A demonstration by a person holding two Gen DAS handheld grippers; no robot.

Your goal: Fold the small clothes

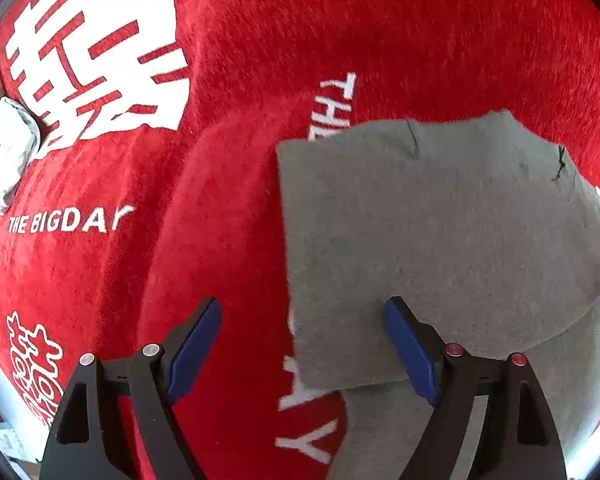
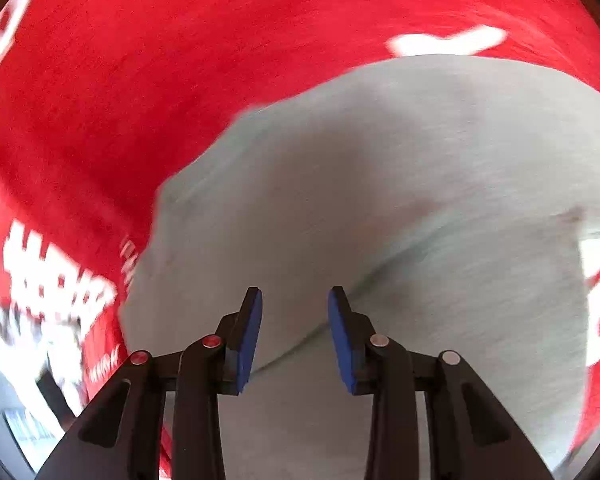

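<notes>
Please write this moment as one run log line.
left gripper: open, empty | right gripper: open, empty | grey garment: partly folded on red cloth

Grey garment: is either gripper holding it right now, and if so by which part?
Nothing is held. The left gripper stands wide open over the grey garment's left edge; the right gripper is open above its fold, pads clear of the cloth.

Red printed cloth (white lettering), crumpled pale bundle

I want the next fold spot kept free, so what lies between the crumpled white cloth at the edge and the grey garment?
Only the red cloth with white print lies between the crumpled white cloth and the grey garment, seen in the left wrist view.
</notes>
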